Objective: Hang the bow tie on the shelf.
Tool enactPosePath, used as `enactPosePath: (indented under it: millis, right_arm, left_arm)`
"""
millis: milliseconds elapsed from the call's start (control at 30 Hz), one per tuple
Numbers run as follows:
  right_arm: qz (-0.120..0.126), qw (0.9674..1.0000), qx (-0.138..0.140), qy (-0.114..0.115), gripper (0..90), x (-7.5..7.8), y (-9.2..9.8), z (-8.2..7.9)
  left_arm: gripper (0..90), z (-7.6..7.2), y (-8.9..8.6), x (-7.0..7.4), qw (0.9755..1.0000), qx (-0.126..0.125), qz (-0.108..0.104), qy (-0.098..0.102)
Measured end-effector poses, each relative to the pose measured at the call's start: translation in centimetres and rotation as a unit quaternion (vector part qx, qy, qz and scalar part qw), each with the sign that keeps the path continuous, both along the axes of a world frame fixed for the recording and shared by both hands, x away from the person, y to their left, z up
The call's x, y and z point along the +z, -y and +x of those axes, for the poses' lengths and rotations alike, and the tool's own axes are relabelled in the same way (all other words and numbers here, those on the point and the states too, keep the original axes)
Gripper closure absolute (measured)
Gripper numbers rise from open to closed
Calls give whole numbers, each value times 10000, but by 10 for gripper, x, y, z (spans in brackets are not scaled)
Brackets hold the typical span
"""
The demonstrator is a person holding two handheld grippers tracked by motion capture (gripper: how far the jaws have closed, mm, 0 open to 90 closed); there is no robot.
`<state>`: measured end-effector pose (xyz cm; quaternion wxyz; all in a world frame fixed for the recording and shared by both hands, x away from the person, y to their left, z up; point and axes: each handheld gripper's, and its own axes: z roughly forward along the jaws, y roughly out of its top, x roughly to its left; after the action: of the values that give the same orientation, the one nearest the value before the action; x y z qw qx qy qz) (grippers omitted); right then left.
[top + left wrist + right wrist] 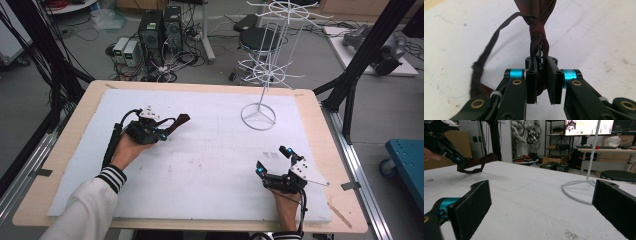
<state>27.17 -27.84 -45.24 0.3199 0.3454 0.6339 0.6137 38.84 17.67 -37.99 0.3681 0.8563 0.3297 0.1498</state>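
A dark red bow tie with a thin strap hangs just above the white board, with my left gripper shut on it. In the left gripper view the pads pinch the fabric and a small metal clip just below the tie's knot, while the strap loops off to the left. My right gripper rests on the board near the front right, jaws wide open with nothing between them. The right gripper view also shows the bow tie held off the surface at the far left.
A white wire display stand rises from its ring base at the back right of the white board; the same base lies ahead of my right gripper. Computers, cables and a stool sit on the floor beyond the table.
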Motion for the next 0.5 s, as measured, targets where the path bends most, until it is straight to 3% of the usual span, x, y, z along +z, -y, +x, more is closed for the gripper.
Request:
enactPosePath:
  millis: [133,300,500]
  right_arm:
    - [-31,10000,42,3,16,0,0,0]
    - [-72,9999,72,-38,16,1,0,1]
    - [-154,9996,166,-140,16,6,-2,0]
  left_arm:
    - [794,-6,-5,8,9993,-194,-247,226]
    - [794,-11,-6,14,9969,-466,-557,295]
    - [794,-19,-1,19,9941,-755,-703,334]
